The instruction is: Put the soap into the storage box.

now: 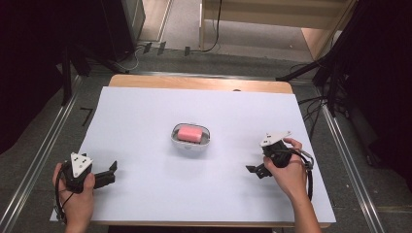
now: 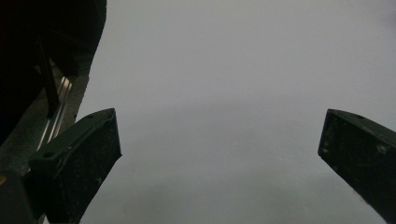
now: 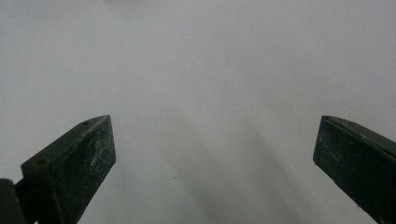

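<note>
Desk: wooden desk (image 1: 199, 82) with a white sheet (image 1: 145, 116) spread over most of its top; a strip of bare wood shows along the far edge.
Dish: small white soap dish (image 1: 191, 144) with rounded corners, sitting on the sheet near the middle of the desk, roughly midway between the 2 hands.
Soap: pink bar of soap (image 1: 189, 133) lying inside the dish, its top above the rim.
Left hand-held gripper: left hand-held gripper (image 1: 114, 173) held low at the near left of the sheet, jaws pointing right toward the middle; in the left gripper view (image 2: 219, 144) its 2 black jaws stand wide apart with nothing but bare white sheet between them.
Right hand-held gripper: right hand-held gripper (image 1: 252, 170) held at the near right of the sheet, jaws pointing left and slightly toward the person; in the right gripper view (image 3: 215, 144) the 2 black jaws are spread wide over bare sheet, holding nothing.
Hands: left hand (image 1: 77, 196) wraps the left grip from below the grey 3-cornered plate; right hand (image 1: 287, 174) wraps the right grip, a black cable looping beside the wrist.
Spacing: both hand-held grippers are well apart from the dish, 1 on each side.
Surroundings: grey floor (image 1: 39, 141), metal rails (image 1: 43, 145) on either side of the desk, dark stands and cables at the far corners.
</note>
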Motion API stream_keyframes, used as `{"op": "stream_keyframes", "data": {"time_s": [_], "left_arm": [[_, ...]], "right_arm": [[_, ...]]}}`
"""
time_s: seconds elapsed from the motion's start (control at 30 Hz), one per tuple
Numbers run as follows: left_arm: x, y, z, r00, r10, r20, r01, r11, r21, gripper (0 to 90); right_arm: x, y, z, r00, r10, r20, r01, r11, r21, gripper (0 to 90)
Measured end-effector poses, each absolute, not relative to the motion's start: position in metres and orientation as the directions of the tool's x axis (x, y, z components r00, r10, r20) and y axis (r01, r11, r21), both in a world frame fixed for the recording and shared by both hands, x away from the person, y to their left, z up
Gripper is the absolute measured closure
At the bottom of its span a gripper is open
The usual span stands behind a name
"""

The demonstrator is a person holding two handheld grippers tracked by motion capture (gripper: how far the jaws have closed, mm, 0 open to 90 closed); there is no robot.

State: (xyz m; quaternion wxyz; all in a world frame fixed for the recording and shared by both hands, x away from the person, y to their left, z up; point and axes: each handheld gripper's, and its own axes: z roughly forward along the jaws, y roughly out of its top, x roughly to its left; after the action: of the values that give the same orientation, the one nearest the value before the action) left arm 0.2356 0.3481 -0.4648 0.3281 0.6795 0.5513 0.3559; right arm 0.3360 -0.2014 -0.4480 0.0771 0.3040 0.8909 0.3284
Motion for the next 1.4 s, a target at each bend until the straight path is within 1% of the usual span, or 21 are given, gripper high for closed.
{"op": "stream_keyframes", "data": {"time_s": [1.1,1.4], "left_arm": [[0.235,0.347,-0.465,0.135,0.983,0.127,0.514,-0.179,0.839,0.0],[0.235,0.347,-0.465,0.133,0.983,0.128,0.515,-0.179,0.838,0.0]], "right_arm": [[0.303,-0.261,-0.475,-0.715,0.693,0.086,0.54,0.471,0.698,0.0],[0.295,-0.273,-0.479,-0.694,0.712,0.111,0.549,0.422,0.721,0.0]]}}
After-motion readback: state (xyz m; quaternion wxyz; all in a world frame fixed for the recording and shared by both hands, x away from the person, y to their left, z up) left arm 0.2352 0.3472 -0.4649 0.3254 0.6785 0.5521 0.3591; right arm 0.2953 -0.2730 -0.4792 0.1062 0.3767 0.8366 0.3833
